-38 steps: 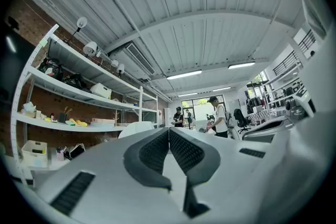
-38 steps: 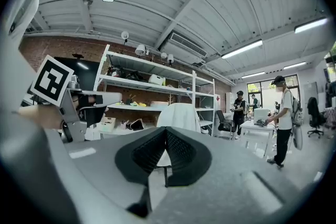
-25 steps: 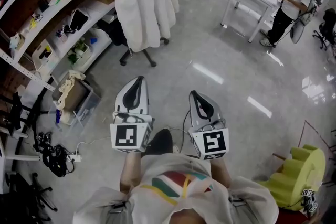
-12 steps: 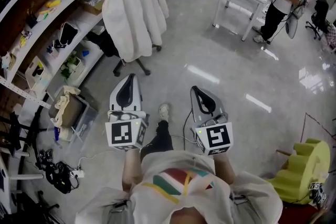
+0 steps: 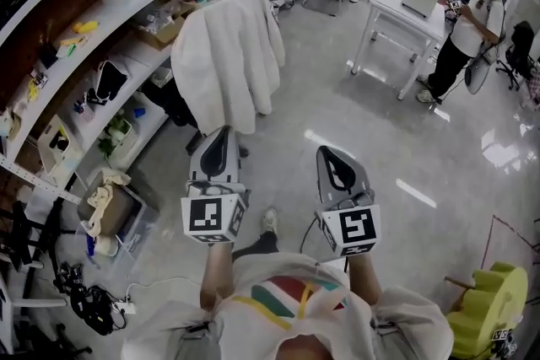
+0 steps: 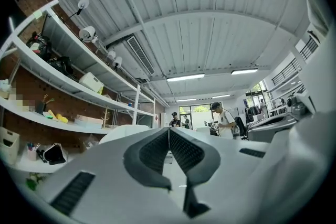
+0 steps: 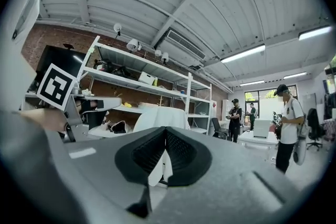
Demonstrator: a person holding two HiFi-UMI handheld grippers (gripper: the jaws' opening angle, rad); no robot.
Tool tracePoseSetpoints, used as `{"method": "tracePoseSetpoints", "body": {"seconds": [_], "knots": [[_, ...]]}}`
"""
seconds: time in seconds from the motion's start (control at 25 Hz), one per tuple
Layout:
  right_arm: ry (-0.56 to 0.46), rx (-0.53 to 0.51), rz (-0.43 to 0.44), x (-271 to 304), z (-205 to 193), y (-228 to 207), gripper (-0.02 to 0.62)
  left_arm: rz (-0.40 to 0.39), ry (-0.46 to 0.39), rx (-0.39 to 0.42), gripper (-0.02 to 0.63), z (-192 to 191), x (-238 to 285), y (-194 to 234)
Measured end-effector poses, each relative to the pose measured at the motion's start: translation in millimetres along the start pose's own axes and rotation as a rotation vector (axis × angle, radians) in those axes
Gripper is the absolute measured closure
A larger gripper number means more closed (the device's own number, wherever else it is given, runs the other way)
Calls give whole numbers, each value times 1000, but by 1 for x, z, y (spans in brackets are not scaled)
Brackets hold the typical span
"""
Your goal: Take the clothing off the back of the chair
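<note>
Shelving backs the chair draped in white clothing; a box holds pale cloth; left claw, right claw clenched empty.

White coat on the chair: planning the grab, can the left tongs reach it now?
Probably not yet: the shut left tongs look short of the white coat, though nothing stands between.

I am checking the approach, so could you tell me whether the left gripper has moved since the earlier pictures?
Yes. The left gripper has come forward toward the white garment hanging ahead; its tip now nearly reaches the hem.
</note>
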State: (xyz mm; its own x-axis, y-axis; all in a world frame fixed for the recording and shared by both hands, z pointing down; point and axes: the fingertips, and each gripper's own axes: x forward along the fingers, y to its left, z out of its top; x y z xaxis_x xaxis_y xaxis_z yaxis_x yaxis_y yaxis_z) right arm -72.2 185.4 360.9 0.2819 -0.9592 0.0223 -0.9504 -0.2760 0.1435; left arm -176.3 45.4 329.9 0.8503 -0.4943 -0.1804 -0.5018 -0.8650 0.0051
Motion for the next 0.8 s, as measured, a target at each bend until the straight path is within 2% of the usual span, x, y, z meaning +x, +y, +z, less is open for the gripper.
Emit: {"method": "tracePoseSetpoints", "body": {"seconds": [0.28,0.4,0.6,0.8], "knots": [[-20,-45,14,128,21,-27,594,28,-50,8,589,3,97,73],[3,-45,28,168,14,-26,592,38,-26,15,589,-10,126,98],[11,-47,48,216,18,-36,592,47,-15,-2,589,-15,166,118],[-13,-22,38,250,20,-57,592,48,8,41,589,-13,194,127]]}}
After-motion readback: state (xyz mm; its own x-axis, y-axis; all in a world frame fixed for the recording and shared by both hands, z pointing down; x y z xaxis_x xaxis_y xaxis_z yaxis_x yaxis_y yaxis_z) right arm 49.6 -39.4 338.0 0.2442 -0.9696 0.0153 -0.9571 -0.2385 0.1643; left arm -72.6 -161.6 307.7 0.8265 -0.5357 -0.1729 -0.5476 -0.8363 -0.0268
